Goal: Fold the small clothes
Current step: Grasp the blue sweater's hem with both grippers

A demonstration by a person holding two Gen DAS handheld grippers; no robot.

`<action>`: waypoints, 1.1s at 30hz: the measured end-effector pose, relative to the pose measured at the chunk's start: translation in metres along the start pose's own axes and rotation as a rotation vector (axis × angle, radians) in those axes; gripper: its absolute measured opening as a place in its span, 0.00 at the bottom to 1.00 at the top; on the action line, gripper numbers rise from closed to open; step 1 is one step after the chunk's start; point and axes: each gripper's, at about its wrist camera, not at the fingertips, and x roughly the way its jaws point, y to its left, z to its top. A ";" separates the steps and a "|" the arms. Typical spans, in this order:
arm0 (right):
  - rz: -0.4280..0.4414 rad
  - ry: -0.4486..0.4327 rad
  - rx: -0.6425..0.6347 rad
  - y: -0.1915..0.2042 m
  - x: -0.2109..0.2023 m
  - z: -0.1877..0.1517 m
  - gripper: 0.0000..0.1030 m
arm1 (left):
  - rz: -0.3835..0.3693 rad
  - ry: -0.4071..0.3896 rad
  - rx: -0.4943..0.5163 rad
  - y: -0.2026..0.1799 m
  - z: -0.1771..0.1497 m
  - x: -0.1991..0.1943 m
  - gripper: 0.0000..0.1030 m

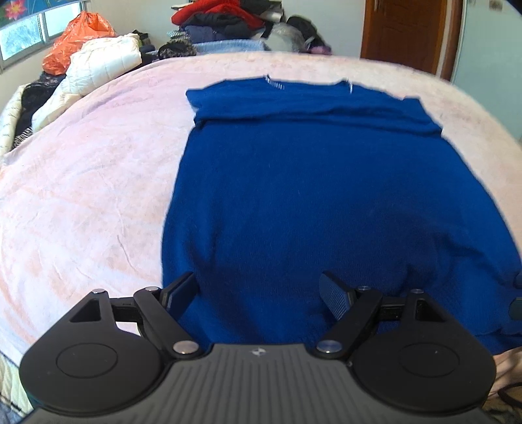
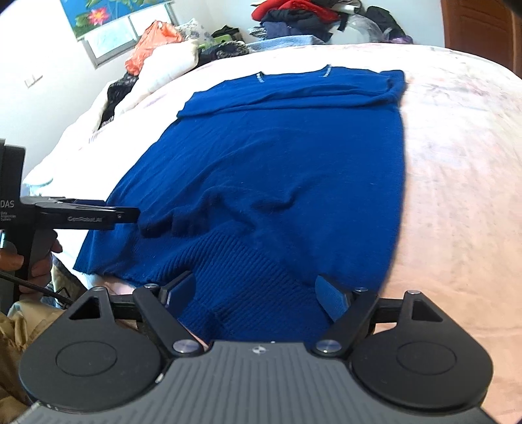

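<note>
A blue knit sweater lies flat on the pink bedspread, sleeves folded across its far end near the collar. It also shows in the right wrist view. My left gripper is open, its fingers wide apart over the sweater's near hem. My right gripper is open too, jaws spread on either side of the ribbed hem, which is bunched up. The left gripper shows from the side in the right wrist view, its tip touching the sweater's left hem corner.
A heap of clothes lies at the bed's far end. A white quilt and an orange bag sit at the far left. A wooden door stands at the far right. A window is on the left wall.
</note>
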 end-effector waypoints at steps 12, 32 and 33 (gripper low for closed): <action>0.048 -0.005 0.239 -0.057 -0.020 -0.018 0.70 | -0.130 0.090 -0.130 0.099 0.008 -0.012 0.80; 0.346 -0.004 0.417 -0.064 0.019 -0.017 0.57 | -0.621 0.225 -0.378 0.094 -0.026 0.014 0.99; 0.333 -0.003 0.416 -0.063 0.020 -0.017 0.50 | -0.625 0.219 -0.376 0.092 -0.026 0.014 0.98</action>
